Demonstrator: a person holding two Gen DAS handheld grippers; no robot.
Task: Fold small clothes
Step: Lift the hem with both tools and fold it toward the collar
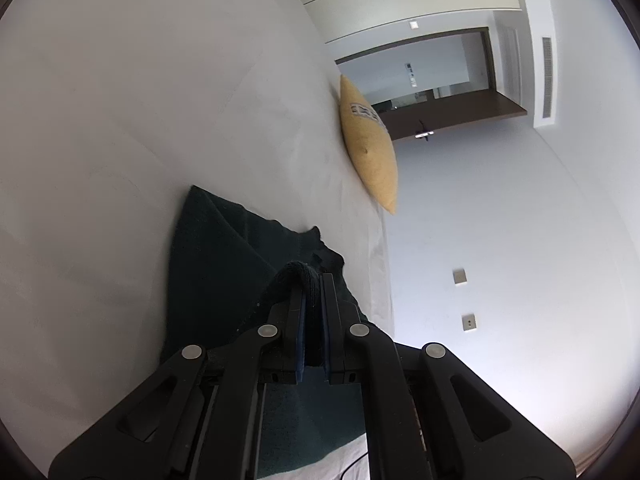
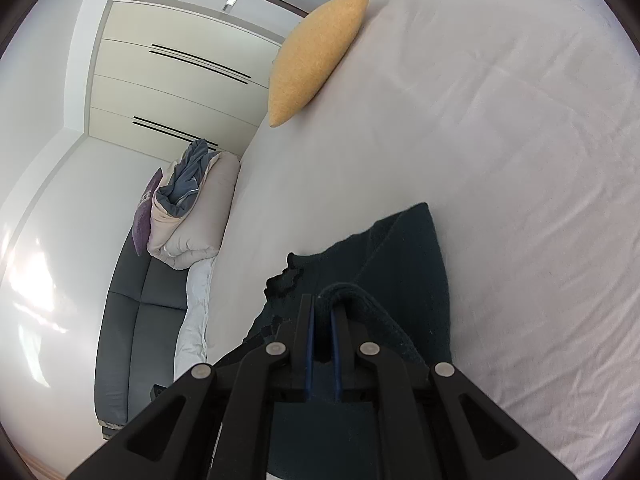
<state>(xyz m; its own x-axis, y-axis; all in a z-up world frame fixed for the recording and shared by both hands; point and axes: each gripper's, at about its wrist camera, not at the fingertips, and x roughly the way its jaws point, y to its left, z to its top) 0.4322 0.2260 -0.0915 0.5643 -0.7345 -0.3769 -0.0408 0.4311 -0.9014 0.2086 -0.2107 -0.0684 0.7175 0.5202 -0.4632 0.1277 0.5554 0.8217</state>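
A dark teal knitted garment lies on the white bed sheet. My left gripper is shut on a thick rolled edge of the garment, which bulges out over its fingertips. In the right wrist view the same garment spreads ahead on the sheet. My right gripper is shut on another edge of it, with a fold looping over the right finger. The garment's far part lies flat; its near part is hidden under both grippers.
A yellow cushion sits at the bed's edge, also in the right wrist view. Beside the bed is a grey sofa with a folded duvet and pillows. Wardrobe doors and a wall stand behind.
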